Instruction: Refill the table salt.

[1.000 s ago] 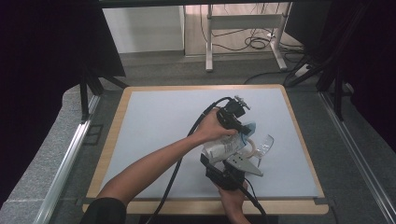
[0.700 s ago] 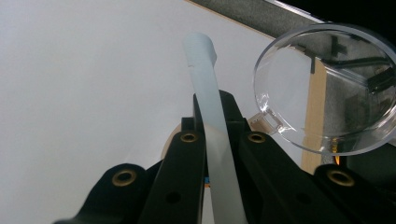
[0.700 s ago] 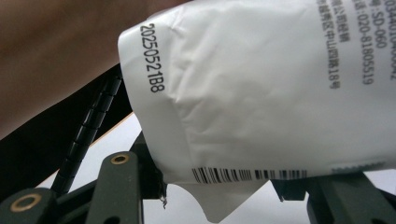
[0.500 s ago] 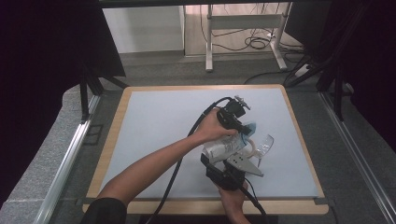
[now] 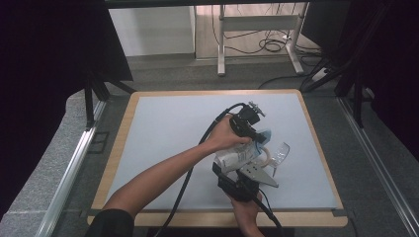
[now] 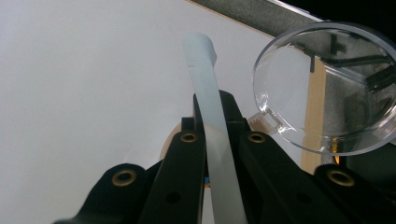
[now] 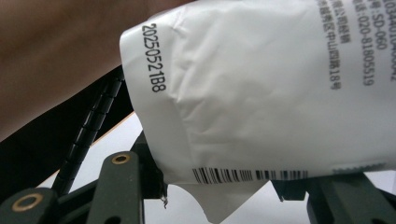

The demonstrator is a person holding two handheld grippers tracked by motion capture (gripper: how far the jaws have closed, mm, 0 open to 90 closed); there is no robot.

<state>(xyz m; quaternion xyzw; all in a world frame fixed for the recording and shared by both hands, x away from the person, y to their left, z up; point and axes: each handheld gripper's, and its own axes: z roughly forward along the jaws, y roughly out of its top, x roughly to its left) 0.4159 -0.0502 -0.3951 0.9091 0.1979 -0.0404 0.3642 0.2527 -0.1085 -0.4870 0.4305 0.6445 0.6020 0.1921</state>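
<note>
Both hands meet at the near right part of the table [image 5: 163,128], a pale sheet with a wooden border. The left gripper [image 5: 254,136] comes in from the person's left, forearm stretched across the mat, and its jaws are pressed tight on a pale translucent tube [image 6: 212,126]. In the left gripper view the tube runs up between the two black jaws and ends in a slightly thicker cuff just past their tips. Right beside that cuff, to its right in that view, hangs a clear round plastic cup [image 6: 327,88], its rim reaching over the table's wooden edge as seen from there.

The right gripper [image 5: 242,173] rises from the near edge, and its jaws stand about half apart around a white paper-backed pouch [image 7: 261,93]. The pouch fills the gap between them (printed date code and a barcode face the camera), and its lower corner droops below the jaw line. The pads look to be bearing on its sides, so it seems held rather than merely framed.

From above, the pouch [image 5: 236,158] lies between the two grippers, with the clear cup [image 5: 279,154] just to the right of them.

Room to move is plentiful on the far and left sides of the grippers, where the mat is bare. Toward the near border there is little.
</note>
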